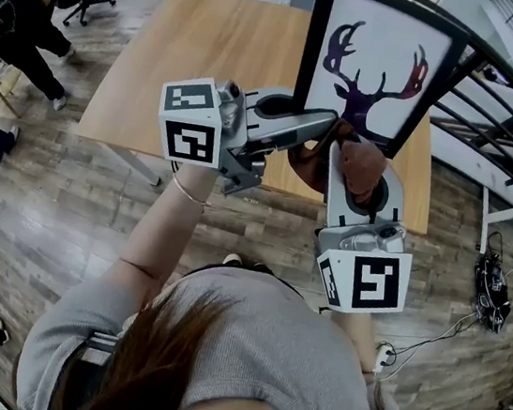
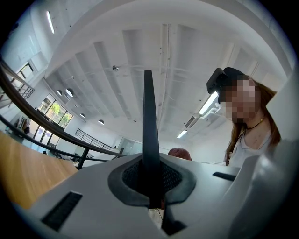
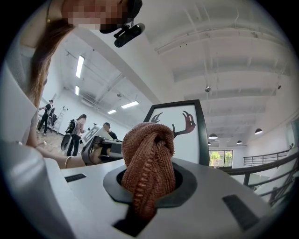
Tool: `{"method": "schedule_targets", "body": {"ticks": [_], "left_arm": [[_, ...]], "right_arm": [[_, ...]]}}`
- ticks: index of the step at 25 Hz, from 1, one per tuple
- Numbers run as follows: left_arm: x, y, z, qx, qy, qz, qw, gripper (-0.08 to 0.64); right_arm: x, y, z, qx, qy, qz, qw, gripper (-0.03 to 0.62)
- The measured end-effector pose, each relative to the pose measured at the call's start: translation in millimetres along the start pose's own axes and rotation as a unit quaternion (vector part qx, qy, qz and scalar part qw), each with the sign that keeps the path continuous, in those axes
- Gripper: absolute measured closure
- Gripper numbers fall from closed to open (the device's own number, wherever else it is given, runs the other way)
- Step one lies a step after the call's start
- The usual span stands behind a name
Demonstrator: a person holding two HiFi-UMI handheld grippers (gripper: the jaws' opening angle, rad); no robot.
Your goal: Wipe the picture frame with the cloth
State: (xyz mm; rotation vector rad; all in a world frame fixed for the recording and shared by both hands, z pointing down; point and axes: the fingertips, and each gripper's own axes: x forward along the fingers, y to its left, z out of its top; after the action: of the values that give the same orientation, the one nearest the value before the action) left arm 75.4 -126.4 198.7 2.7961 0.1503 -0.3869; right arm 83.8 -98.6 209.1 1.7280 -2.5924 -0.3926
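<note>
Now your left gripper (image 1: 327,127) pinches the picture frame (image 1: 382,65) by its edge; your right gripper (image 1: 359,178) squeezes the cloth (image 3: 148,154).

legible text: none | brands: none | numbers: none | signs: none

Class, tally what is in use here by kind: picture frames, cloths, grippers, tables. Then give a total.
picture frame: 1
cloth: 1
grippers: 2, the left gripper and the right gripper
table: 1
Total: 5
</note>
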Motion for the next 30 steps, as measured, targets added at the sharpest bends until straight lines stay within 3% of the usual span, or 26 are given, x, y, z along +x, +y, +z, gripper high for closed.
{"method": "schedule_targets", "body": {"ticks": [9,12,15,21,25,30], "left_arm": [[-1.1,1.6,1.0,0.034,0.006,0.023,0.9991,0.543],[-1.6,2.5,-0.9,0.029,0.017,0.023,0.9992,0.543],[-2.0,4.9,-2.7,0.018,0.021,0.022,0.9994,0.543],[-1.6,9.6,-6.4,0.001,0.028,0.013,0.9995,0.543],[-2.7,8.8,-7.7,-0.009,0.031,-0.002,0.9995,0.543],[-1.5,4.9,-7.7,-0.02,0.025,-0.021,0.9993,0.543]], "right_arm": [[-13.7,9.1,-24.8,-0.021,0.031,0.015,0.999,0.52],[-26.2,-7.8,7.1,-0.042,-0.004,-0.008,0.999,0.52],[-34.6,-34.3,74.6,-0.055,-0.075,-0.038,0.995,0.519],[-35.1,-85.0,182.0,-0.107,-0.219,-0.12,0.962,0.52],[-8.2,-115.3,193.4,-0.122,-0.237,-0.156,0.951,0.52],[21.8,-121.5,160.0,-0.122,-0.196,-0.157,0.96,0.52]]}}
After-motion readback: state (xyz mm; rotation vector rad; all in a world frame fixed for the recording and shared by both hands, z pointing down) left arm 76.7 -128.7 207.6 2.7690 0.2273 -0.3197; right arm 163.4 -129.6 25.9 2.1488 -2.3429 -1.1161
